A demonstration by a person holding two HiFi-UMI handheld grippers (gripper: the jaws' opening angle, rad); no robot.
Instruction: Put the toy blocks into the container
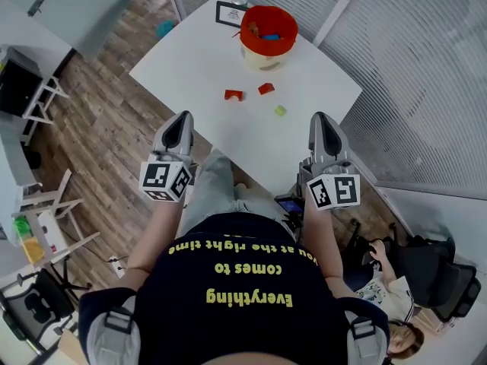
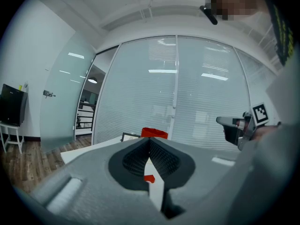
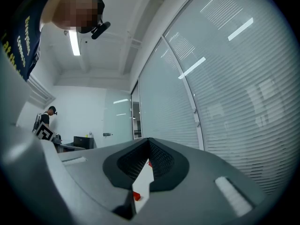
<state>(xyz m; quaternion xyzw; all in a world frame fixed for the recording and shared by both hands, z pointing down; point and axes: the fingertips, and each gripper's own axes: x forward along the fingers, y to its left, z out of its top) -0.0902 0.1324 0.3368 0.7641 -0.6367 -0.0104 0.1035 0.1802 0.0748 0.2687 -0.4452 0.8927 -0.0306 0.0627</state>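
Left tongs (image 1: 181, 120): closed with nothing between them, held about level off the near edge of the table (image 1: 190, 59), at 8 o'clock from the loose blocks.
Right tongs (image 1: 323, 120): closed and empty too, at 4 o'clock from the green block (image 1: 280, 110).
Loose blocks: three are not yet in. The left red block (image 1: 233, 94) and right red block (image 1: 265, 88) lie near each other, and the green one is just off at 5 o'clock from them.
Tub (image 1: 268, 36): red, upright at the far end, 12 o'clock from the blocks. It already holds blue and orange pieces.
Risk, closed tongs: if they reach a block before opening, they will probably shove it away, not grip it.
Risk, smooth top: the blocks look small and light. A nudged one could skid, and the green one could go over the near edge.
Risk, red pair: closing on one may knock the other.
Risk, tub: a bump on the rim during a drop could tip or shift it.
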